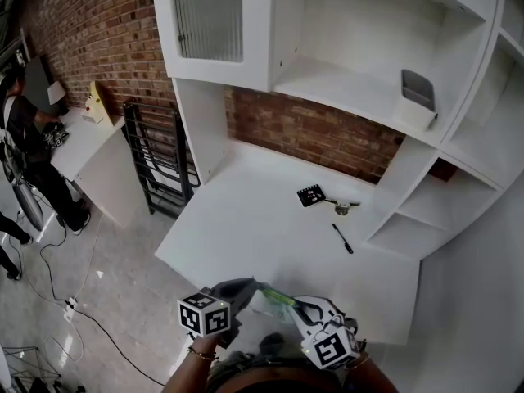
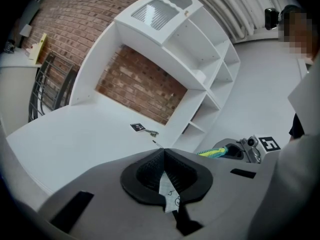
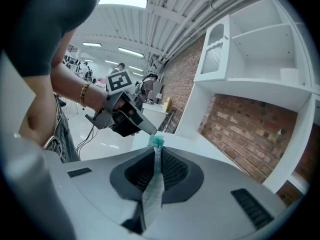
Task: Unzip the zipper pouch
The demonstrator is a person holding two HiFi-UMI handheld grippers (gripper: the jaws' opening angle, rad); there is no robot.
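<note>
Left gripper (image 2: pixel 163 155), right gripper (image 3: pixel 154 151) clamp pouch (image 1: pixel 271 300); pen (image 1: pixel 342 238), marker card (image 1: pixel 311 195) lie beyond.

Head view looks steeply down; both gripper views share the shelves (image 1: pixel 344 84)

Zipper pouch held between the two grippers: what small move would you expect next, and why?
Probably a slow pull of the left gripper away from the right gripper, along the green zipper. Both are already shut on the pouch, with their tips close together, so the grip looks set. I cannot tell which one holds the slider.
</note>
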